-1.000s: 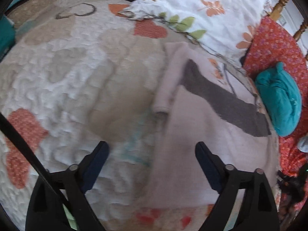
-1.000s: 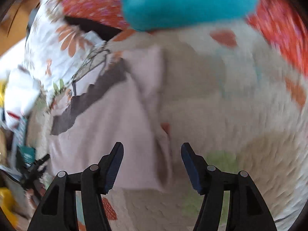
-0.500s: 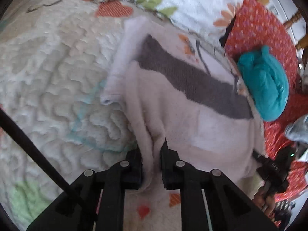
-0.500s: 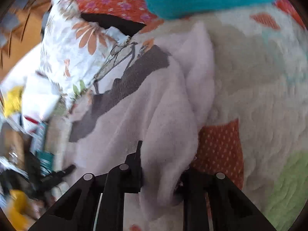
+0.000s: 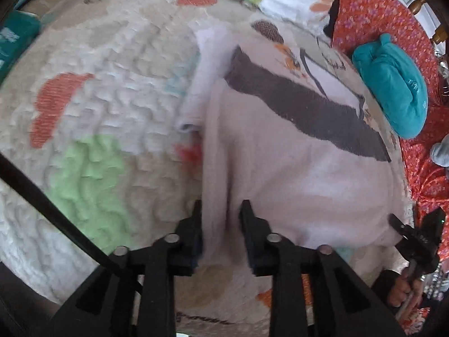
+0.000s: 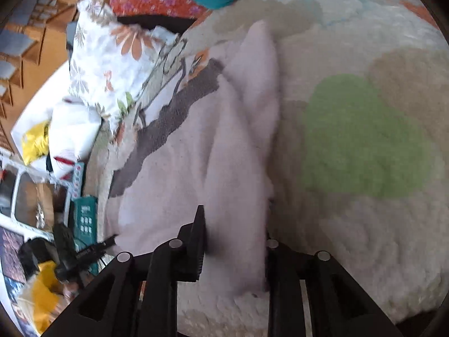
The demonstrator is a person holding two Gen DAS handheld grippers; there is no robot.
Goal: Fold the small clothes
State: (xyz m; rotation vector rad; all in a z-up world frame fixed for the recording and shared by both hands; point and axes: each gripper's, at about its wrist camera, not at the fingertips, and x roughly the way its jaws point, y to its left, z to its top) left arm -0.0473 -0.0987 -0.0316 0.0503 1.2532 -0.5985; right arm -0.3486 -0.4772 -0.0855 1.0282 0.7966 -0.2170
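A small pale pink fleece garment with a dark grey band lies on the quilted bedspread. My left gripper is shut on a fold at the garment's near left corner. My right gripper is shut on a bunched fold of the same garment at its other near corner. That gripper also shows in the left wrist view at the garment's right edge. A sleeve lies along the garment's left side.
A teal folded cloth rests on a red floral cover at the right. A white floral pillow lies beyond the garment. Clutter and a teal box sit off the bed's edge.
Both grippers were open a second ago, then closed on the garment's near corners. Since then they have pulled the garment toward me over the quilt, with the hem stretched between them.
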